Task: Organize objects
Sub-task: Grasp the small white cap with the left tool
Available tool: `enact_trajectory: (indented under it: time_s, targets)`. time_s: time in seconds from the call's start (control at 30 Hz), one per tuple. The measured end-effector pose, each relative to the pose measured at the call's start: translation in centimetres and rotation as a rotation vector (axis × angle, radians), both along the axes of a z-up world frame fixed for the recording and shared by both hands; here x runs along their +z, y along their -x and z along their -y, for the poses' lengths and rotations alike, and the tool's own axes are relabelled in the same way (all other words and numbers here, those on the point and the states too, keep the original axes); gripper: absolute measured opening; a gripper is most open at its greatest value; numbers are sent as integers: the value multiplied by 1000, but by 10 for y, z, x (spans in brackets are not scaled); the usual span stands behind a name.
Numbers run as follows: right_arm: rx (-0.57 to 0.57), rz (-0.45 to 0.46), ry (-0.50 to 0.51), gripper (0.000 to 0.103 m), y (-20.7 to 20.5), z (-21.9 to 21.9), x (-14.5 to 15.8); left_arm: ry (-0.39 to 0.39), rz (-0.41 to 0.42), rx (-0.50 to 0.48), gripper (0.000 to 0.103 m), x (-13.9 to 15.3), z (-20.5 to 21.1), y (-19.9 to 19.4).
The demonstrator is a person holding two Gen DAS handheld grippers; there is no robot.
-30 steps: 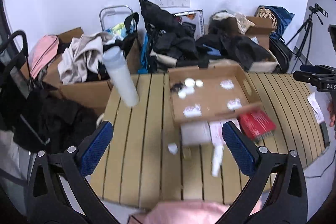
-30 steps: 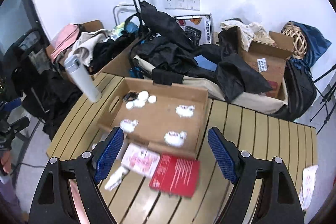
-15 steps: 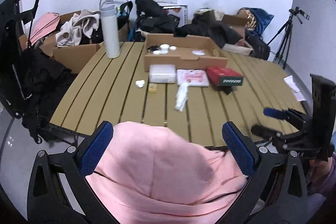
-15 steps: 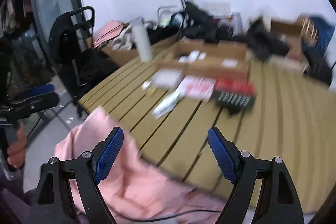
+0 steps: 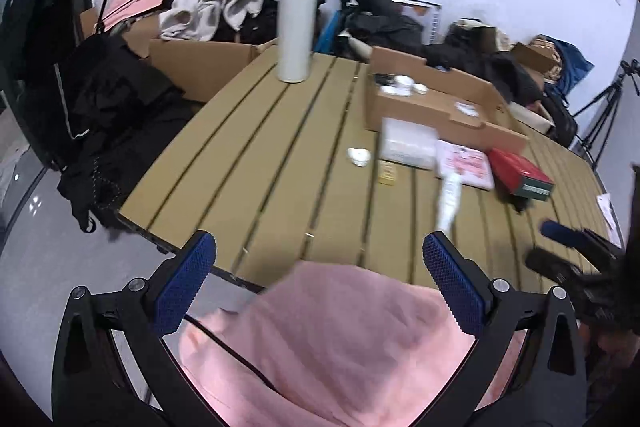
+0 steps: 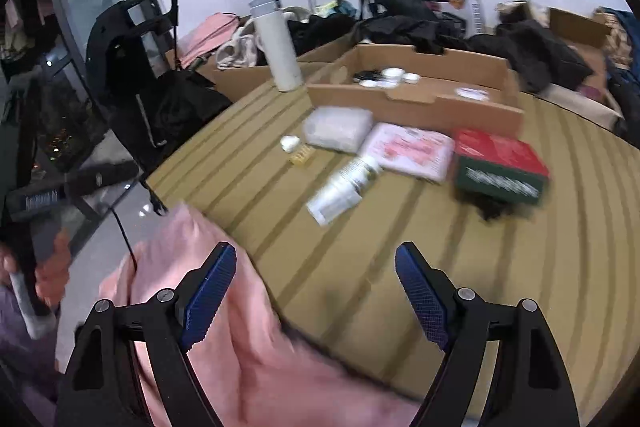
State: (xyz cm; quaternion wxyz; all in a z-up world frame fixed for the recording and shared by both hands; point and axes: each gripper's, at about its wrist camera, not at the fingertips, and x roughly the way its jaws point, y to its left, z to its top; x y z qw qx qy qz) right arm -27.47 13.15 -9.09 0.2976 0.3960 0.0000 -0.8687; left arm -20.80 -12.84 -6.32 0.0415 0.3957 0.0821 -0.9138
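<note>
Both claws gape wide and empty, left gripper [image 5: 316,279] and right gripper [image 6: 316,291] low over your pink clothing [image 5: 340,339]. Lunge forward blind and you could knock the white squeeze tube [image 6: 344,187] off the slatted wooden table [image 6: 400,267].

Both views share table [image 5: 288,163].

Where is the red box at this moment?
In the right wrist view, the red box lies on the slatted table, right of the pink packet and in front of the cardboard tray.
</note>
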Motion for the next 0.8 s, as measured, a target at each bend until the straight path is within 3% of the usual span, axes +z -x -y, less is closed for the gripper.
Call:
enact_trajectory:
  time_s: [0.1, 0.23, 0.3, 0.33, 0.37, 0.43, 0.47, 0.57, 0.67, 0.73, 0.8]
  targets:
    - [23, 18, -16, 85, 39, 46, -19, 9, -9, -3, 103, -7, 15, 16]
    - [-27, 75, -117, 84, 102, 104, -55, -34, 18, -16, 102, -21, 30, 49]
    - [-44, 108, -162, 59, 124, 123, -75, -43, 28, -50, 101, -28, 29, 70]
    - [-56, 121, -174, 32, 129, 127, -82, -45, 36, -80, 100, -33, 26, 85]
    - [-66, 111, -187, 28, 130, 128, -86, -42, 44, -96, 98, -37, 23, 95]
    - [-56, 55, -224, 27, 121, 128, -86, -26, 76, -131, 93, -50, 13, 120]
    - [-47, 57, -213, 26, 116, 123, -86, -17, 104, -144, 83, -59, 6, 135]
    - [-52, 65, -154, 25, 95, 88, -73, 9, 168, -168, 67, -82, -15, 172]
    - [-79, 72, -99, 25, 73, 52, -55, 42, 206, -201, 58, -99, -40, 198]
    - [-76, 86, -75, 25, 65, 38, -47, 128, 218, -205, 53, -106, -53, 207]
    - [-77, 96, -66, 25, 56, 28, -42, 133, 226, -217, 40, -106, -60, 207]
